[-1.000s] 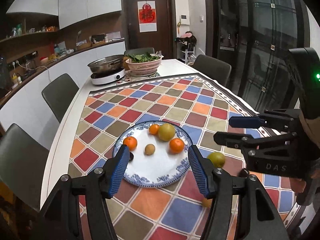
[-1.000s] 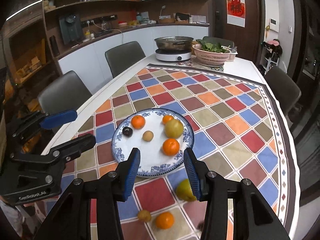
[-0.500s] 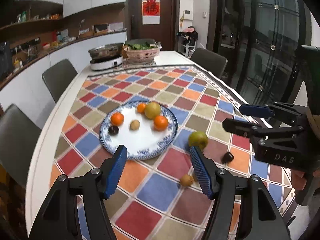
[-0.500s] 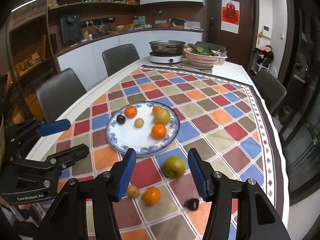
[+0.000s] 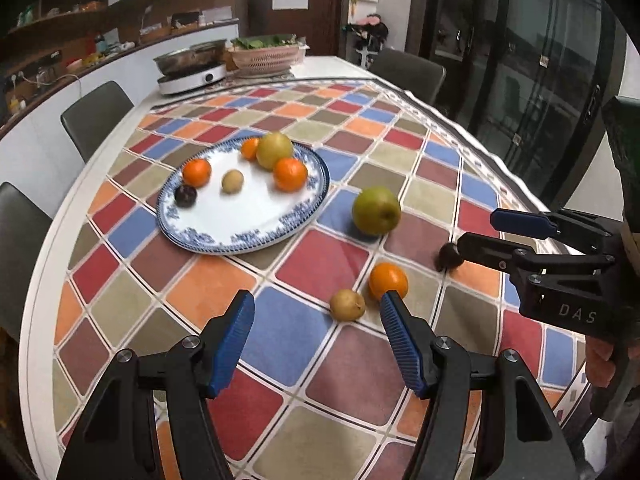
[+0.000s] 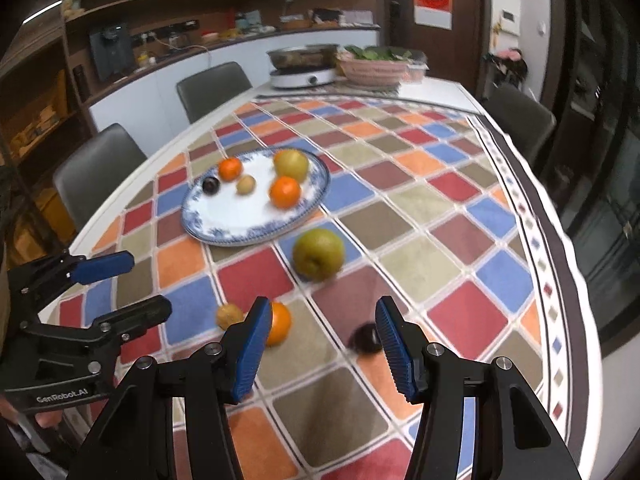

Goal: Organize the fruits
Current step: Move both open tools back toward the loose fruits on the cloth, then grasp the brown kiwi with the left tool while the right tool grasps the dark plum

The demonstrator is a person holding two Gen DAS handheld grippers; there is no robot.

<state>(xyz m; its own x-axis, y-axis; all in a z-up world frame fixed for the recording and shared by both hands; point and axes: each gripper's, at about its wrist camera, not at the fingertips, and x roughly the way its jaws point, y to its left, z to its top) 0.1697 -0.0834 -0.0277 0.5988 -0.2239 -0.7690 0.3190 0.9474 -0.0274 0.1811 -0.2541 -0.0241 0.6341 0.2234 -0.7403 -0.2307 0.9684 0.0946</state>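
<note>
The worktop has a cloth with squares of many colours on it. A blue and white plate sits on the cloth and holds two oranges, a small orange, a yellow-green pear, a little brown fruit and a dark plum. Four more fruits lie on the cloth beside the plate: a big green pear, an orange, a small brown fruit and a dark plum. The left gripper has its blue fingers apart with nothing in them. The right gripper has just been opening its fingers, and they hold nothing too; the dark plum lies near its right finger. The right gripper's side reads "DAS" and the left one reads "GenRobot.AI"
</note>
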